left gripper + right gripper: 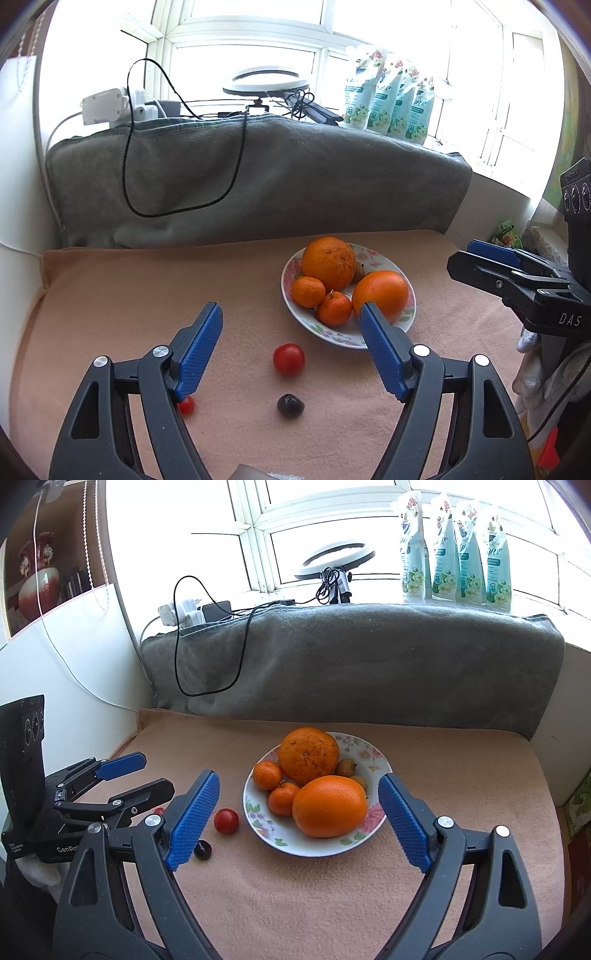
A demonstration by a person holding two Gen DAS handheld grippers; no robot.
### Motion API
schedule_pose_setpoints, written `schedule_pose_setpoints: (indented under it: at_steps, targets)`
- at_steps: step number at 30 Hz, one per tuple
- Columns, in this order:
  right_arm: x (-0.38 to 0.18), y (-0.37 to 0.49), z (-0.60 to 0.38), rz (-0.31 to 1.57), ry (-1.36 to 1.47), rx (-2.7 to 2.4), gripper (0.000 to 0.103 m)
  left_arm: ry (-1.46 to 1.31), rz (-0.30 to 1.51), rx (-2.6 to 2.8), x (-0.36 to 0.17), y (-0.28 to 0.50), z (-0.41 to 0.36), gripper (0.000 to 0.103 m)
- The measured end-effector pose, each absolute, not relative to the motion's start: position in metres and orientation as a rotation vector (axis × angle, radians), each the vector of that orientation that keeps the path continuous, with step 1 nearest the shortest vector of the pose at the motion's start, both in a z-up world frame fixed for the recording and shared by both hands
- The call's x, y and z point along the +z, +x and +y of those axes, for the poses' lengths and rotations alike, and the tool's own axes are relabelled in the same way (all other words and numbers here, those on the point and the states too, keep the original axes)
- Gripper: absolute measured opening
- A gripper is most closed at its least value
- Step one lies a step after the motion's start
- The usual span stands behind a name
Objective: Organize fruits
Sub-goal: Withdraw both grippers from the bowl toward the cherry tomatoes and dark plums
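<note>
Tomatoes lie loose on the peach blanket point(332, 904): a small one point(186, 405) at left, a bigger one point(289, 359) and a dark fruit point(290, 405) between the wide, empty left claw point(291, 317). Further right, a floral plate point(258, 812) holds oranges point(330, 806) and mandarins point(267, 774), before the wide, empty right claw point(298, 782).

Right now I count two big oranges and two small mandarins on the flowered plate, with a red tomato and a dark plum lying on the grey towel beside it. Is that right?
Not quite. The red tomato and the dark plum lie on the peach-coloured cloth, not the grey towel, which hangs behind it. The right wrist view shows this. The rest holds: two big oranges and two small mandarins on the flowered plate.
</note>
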State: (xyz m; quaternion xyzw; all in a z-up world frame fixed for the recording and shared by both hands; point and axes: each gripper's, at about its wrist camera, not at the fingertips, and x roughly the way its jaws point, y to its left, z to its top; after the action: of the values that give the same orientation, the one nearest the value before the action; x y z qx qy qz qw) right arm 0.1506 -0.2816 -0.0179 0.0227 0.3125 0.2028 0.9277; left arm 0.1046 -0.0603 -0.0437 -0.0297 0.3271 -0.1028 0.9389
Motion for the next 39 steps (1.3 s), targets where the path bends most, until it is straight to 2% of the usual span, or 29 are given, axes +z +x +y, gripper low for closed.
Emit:
schedule_pose_setpoints:
  at_steps: [9,27,29,32,35,39]
  targets:
    - [-0.028,0.129,-0.259,0.639,0.021,0.453,0.09,-0.076,0.694,-0.138,-0.053,0.091,-0.019,0.076]
    - [-0.069,0.117,-0.223,0.753,0.045,0.558,0.09,-0.183,0.755,0.039,-0.087,0.041,0.079,0.076]
    - [-0.071,0.116,-0.218,0.76,0.039,0.563,0.09,-0.197,0.761,0.027,-0.089,0.038,0.079,0.07]
    - [-0.076,0.117,-0.211,0.778,0.029,0.579,0.089,-0.224,0.764,-0.009,-0.091,0.035,0.076,0.068]
    - [-0.081,0.119,-0.203,0.803,0.009,0.594,0.08,-0.236,0.775,-0.046,-0.095,0.031,0.068,0.06]
    - [-0.089,0.122,-0.195,0.83,-0.009,0.609,0.077,-0.238,0.804,-0.1,-0.104,0.029,0.054,0.053]
